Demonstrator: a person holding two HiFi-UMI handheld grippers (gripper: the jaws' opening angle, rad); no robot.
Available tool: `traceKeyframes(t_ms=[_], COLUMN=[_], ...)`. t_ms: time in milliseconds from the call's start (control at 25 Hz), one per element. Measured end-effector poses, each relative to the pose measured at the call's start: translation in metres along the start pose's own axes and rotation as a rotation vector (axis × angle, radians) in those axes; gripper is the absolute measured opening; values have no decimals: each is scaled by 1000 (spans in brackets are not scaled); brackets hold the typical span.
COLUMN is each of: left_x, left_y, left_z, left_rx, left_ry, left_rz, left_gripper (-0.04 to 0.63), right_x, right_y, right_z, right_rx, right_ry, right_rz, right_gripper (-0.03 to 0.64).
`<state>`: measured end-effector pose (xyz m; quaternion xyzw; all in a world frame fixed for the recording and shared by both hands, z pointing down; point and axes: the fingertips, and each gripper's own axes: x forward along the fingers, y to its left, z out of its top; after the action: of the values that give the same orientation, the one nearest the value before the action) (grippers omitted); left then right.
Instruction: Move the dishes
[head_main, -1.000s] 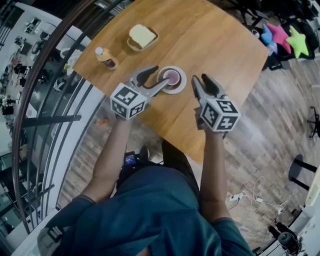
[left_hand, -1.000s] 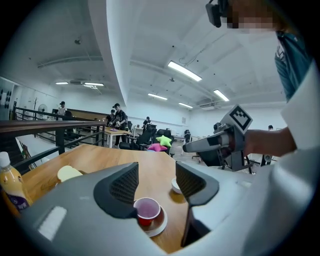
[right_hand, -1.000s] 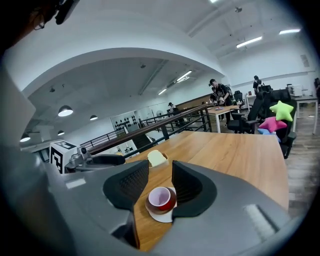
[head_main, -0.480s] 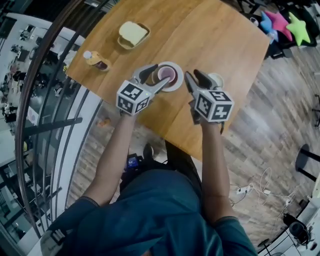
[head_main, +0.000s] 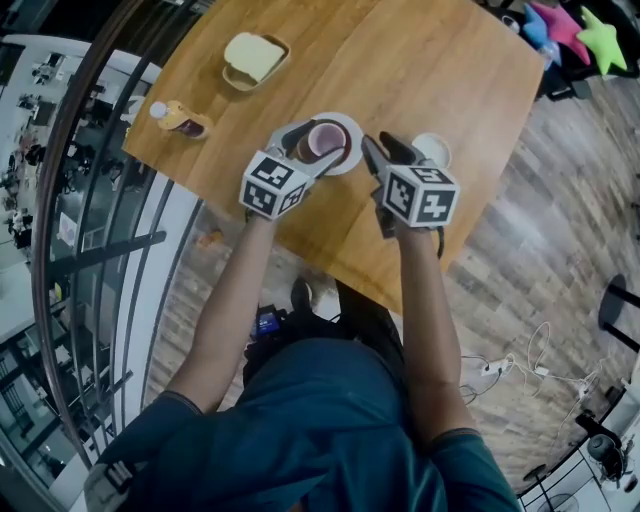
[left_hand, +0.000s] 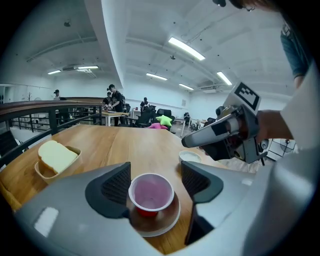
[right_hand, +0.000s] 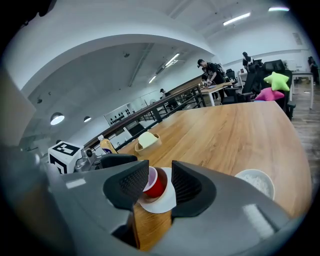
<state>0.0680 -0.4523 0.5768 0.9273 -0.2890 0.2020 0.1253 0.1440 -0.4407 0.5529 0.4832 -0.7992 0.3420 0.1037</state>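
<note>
Red cup (left_hand: 151, 192) sits on its white saucer (left_hand: 167, 220) on the wooden bench (head_main: 430, 60). The left gripper (left_hand: 156, 182) has its jaws spread either side of the cup, not yet pinching. The right gripper (right_hand: 157, 184) is spread too, empty. Close off-centre and that light cup could tip or skid off the saucer!

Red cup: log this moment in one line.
left gripper: open around red cup | right gripper: open, empty | red cup: on saucer

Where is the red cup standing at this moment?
In the head view, the red cup stands on the white saucer, between the open jaws of the left gripper and left of the right gripper.
</note>
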Motion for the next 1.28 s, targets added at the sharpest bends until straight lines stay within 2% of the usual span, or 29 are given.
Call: traceKeyframes(t_ms=[400, 640, 920, 1280], left_x=[23, 29, 30, 31], left_y=[3, 7, 15, 15], left_z=[-23, -28, -33, -35], left_rx=[43, 77, 120, 193], left_ry=[72, 85, 105, 114], left_rz=[13, 38, 74, 85], left_gripper=[360, 390, 375, 348], right_x=[27, 42, 62, 73], right_y=[-14, -19, -22, -22], right_z=[-24, -38, -58, -71], right_rx=[43, 59, 100, 152], right_ry=[55, 86, 123, 140], right_rz=[2, 0, 19, 45], right_gripper=[128, 129, 129, 127])
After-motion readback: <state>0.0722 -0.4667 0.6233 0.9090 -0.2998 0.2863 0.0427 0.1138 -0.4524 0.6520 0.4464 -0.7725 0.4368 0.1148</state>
